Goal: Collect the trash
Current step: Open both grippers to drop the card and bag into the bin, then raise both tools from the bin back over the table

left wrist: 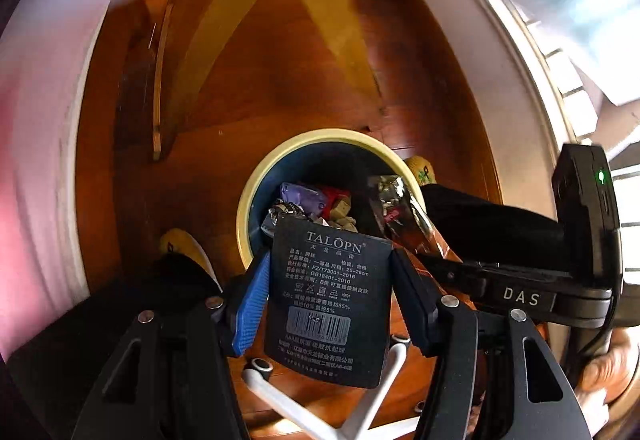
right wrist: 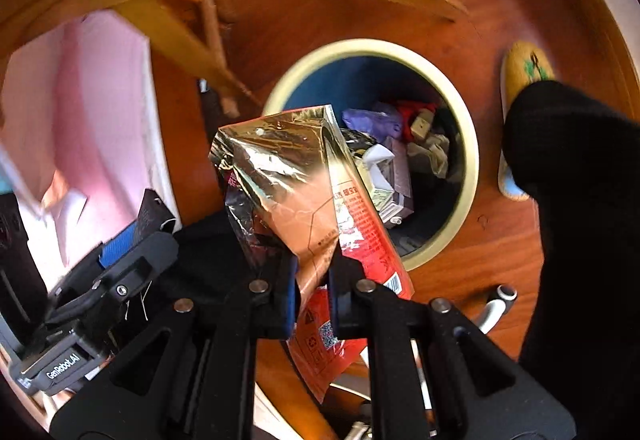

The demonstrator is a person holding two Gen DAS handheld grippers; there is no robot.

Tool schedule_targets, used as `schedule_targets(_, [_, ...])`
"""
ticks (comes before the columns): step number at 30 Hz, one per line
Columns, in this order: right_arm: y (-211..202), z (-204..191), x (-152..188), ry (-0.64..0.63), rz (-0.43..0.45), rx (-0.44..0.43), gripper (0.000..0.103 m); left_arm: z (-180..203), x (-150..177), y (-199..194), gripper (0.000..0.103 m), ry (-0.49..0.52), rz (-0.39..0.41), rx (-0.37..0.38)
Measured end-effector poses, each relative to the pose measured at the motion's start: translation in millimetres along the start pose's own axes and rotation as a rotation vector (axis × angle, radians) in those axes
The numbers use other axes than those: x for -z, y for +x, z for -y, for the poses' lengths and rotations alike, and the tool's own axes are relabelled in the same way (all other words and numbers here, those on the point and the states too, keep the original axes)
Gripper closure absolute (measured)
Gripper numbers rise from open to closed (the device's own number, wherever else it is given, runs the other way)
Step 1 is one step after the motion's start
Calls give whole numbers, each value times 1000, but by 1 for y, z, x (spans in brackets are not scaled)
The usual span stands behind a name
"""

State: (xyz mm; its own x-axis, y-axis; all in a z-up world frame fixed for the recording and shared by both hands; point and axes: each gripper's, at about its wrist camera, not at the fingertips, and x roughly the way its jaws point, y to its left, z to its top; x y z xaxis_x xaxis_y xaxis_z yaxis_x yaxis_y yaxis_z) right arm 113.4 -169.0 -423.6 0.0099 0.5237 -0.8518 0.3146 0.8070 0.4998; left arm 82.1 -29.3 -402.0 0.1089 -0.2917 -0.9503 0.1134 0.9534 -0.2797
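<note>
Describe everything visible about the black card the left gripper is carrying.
The black card is flat, stiff-looking packaging, printed "TALOPN" above Chinese text, care symbols and a barcode. It stands upright, slightly tilted, with the left gripper pressing its side edges between blue-padded fingers. It hangs over the bin, apart from the trash inside.

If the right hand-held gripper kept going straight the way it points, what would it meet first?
Probably the trash bin: the right hand-held gripper, shut on the foil snack bag, aims near its cream rim and the wrappers inside. Depth is unclear.
</note>
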Motion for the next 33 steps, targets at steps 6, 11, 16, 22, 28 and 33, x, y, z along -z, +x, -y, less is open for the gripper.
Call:
schedule_targets(6, [10,11,-14,37,31,6,93,-23,-8,20,42,-38,-5,-14])
schedule_targets(11, [12,13,-18,58,52,41,83,-22,-12,27,41,-28,-3,-30])
schedule_targets(16, [5,9,-21,53,83,63,52,-19,-16,35,40,-11,-20,-67])
schedule_targets(22, [7,7,-21,40,86,105,51,-18,-17,43,17,5,-42,-76])
schedule_targets(28, [9,2,-22,5,94,137,51,-18,-19,45,12,-4,-54,-87])
schedule_targets(33, [9,-1,-22,-22,94,173,51,-20,-19,42,12,-10,-43,-96])
